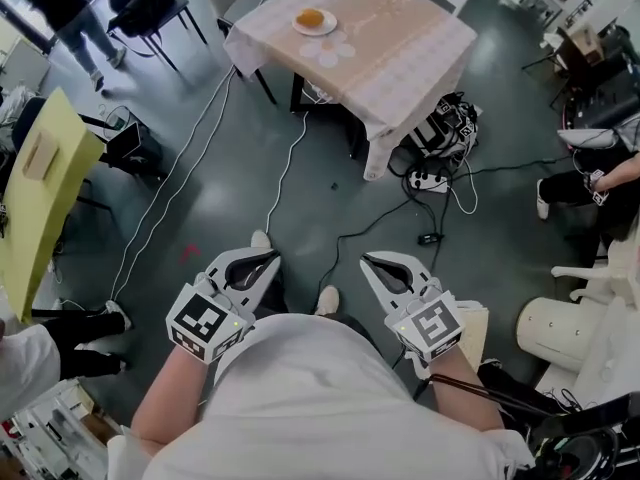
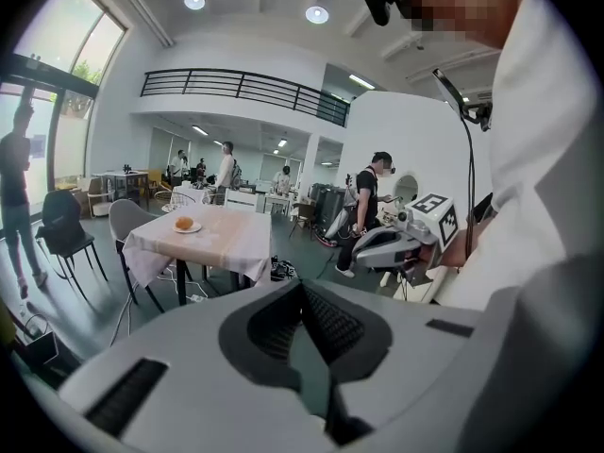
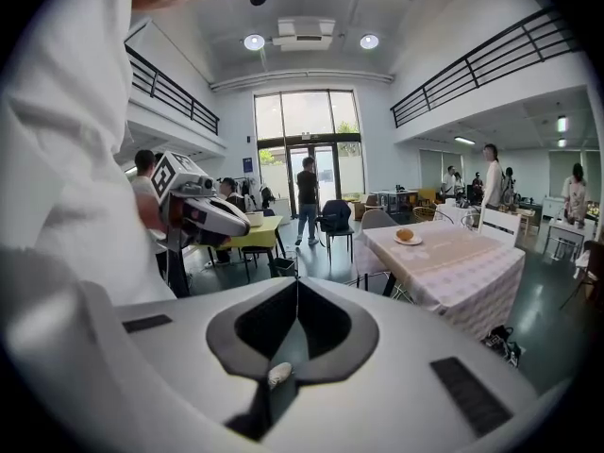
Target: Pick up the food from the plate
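An orange piece of food (image 1: 310, 17) lies on a white plate (image 1: 326, 28) at the far corner of a cloth-covered table (image 1: 400, 48). It is far ahead of both grippers. The food (image 2: 184, 223) shows small in the left gripper view, and the food (image 3: 405, 235) also shows in the right gripper view. My left gripper (image 1: 268, 259) and right gripper (image 1: 370, 260) are held close to my torso over the floor. Both are shut, with nothing between their jaws. From the left gripper (image 2: 302, 287) I see the right gripper (image 2: 401, 243). From the right gripper (image 3: 297, 281) I see the left gripper (image 3: 203, 210).
Cables and a power strip (image 1: 425, 180) trail over the grey floor between me and the table. A yellow table (image 1: 40, 193) stands at the left, a dark chair (image 1: 150, 8) at the far left, a white stool (image 1: 560, 333) at the right. People stand around the room.
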Demonstrator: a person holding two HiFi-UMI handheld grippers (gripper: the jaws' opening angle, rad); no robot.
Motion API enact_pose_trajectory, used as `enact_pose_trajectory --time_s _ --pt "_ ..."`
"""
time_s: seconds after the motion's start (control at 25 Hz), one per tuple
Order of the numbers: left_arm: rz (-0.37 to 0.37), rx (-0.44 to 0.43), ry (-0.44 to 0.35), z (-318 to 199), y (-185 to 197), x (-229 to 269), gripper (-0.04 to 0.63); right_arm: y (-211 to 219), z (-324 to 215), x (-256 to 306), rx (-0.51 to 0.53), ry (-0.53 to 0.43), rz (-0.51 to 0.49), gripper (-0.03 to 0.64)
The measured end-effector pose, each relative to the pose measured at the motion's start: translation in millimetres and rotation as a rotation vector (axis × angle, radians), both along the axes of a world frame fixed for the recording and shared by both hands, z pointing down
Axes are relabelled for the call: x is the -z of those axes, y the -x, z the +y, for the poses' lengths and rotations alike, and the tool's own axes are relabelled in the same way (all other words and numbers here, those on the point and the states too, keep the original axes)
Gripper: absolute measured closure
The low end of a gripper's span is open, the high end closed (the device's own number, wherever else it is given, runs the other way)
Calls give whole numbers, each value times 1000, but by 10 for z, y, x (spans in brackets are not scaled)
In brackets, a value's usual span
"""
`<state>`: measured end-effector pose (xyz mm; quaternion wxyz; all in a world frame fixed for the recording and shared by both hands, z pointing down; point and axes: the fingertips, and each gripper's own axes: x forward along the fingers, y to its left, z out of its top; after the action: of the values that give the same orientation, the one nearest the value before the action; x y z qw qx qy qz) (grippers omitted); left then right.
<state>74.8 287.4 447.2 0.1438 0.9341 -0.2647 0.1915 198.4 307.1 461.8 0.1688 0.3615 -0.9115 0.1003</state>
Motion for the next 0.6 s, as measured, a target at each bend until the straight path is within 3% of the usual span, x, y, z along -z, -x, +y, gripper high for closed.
enact_pose_trajectory --time_s 0.36,0.44,0.52,0.6 --pt "104 -60 1 -1282 395 69 587 424 -1138 244 -112 -53 -27 598" --pt "125 -86 -19 -1610 523 160 586 590 -1482 294 -135 -64 -2 568" --pt "140 -127 -20 -1853 687 224 574 793 -1803 305 -152 -58 26 494" --pt "143 -172 -19 -2062 890 247 563 1018 -2084 320 -169 -57 46 477"
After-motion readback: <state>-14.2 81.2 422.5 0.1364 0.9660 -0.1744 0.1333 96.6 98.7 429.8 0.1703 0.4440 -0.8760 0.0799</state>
